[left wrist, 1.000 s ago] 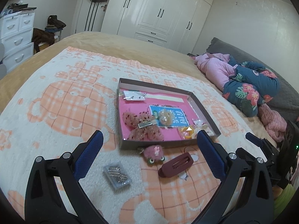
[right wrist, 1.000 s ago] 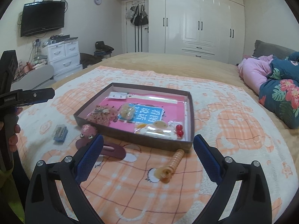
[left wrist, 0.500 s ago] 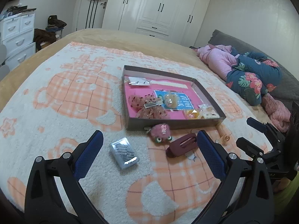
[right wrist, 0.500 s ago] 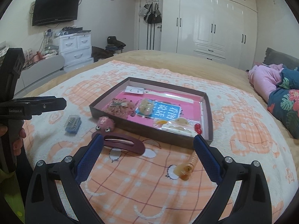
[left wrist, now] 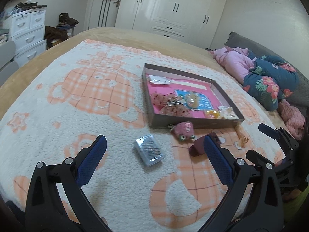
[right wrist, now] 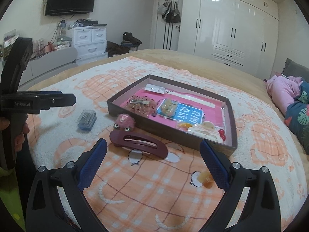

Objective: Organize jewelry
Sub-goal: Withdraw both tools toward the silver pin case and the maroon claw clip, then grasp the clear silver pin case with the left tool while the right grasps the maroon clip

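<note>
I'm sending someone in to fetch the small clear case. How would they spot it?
On the orange-and-cream blanket, find the shallow brown box with a pink lining. The small clear plastic case lies outside it, on the blanket, left of the fuzzy pink clip with googly eyes. It alone is transparent and rectangular, with metallic pieces inside.

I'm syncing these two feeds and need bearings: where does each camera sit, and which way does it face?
Left wrist: on the left gripper, above the blanket's near edge, facing the clear case and shallow box; its own open blue-padded fingers show, with the right gripper at the frame's right.
Right wrist: on the right gripper, facing the maroon hair clip; its own open fingers show, with the left gripper at the frame's left.
Shared: box, fuzzy pink charm, clip, case, wardrobe.
</note>
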A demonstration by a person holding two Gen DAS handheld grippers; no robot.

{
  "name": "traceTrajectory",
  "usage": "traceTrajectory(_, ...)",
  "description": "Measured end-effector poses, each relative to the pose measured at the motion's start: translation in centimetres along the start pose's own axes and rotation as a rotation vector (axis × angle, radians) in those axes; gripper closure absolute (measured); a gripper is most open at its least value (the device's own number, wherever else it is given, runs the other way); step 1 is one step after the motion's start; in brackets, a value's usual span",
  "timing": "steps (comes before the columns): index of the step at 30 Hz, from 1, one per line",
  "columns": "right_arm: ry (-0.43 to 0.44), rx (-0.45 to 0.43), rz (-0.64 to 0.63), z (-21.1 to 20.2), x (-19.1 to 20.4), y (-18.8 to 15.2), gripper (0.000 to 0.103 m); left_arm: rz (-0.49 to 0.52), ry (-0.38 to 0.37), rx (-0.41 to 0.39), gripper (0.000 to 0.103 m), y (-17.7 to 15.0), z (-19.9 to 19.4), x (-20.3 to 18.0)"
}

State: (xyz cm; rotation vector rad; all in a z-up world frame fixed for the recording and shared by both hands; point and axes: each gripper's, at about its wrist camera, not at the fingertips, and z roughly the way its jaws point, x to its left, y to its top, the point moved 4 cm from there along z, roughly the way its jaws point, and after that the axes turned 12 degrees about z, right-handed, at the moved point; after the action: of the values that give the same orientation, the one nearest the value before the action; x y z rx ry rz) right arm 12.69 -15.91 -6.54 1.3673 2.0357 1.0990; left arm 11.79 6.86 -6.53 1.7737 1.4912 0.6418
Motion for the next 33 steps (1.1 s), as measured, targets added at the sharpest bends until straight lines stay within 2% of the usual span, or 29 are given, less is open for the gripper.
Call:
traceTrajectory(3, -0.003, 0.008, -0.031, 0.6, 0.5, -0.4, 0.009, -0.01, 0.01, 0.01, 0.011, -0.4, 0.3, 0.5)
traceTrajectory(13, -0.092, 0.051, -0.149, 3.7, 1.4, -2.4, 0.009, -0.016, 0.008, 0.051, 0.011, -1.5, 1.7, 0.8)
traceTrajectory(24, -0.158, 0.094, -0.168, 6.6, 0.3, -3.2, 0.009, -0.007, -0.01, 0.085, 0.011, -2.2, 3.7, 0.2)
traceTrajectory(33, -0.175, 0.106, -0.202, 8.4, 0.4, -2.5, 0.009, 0.005, -0.02, 0.09, 0.013, -2.1, 5.1, -0.3)
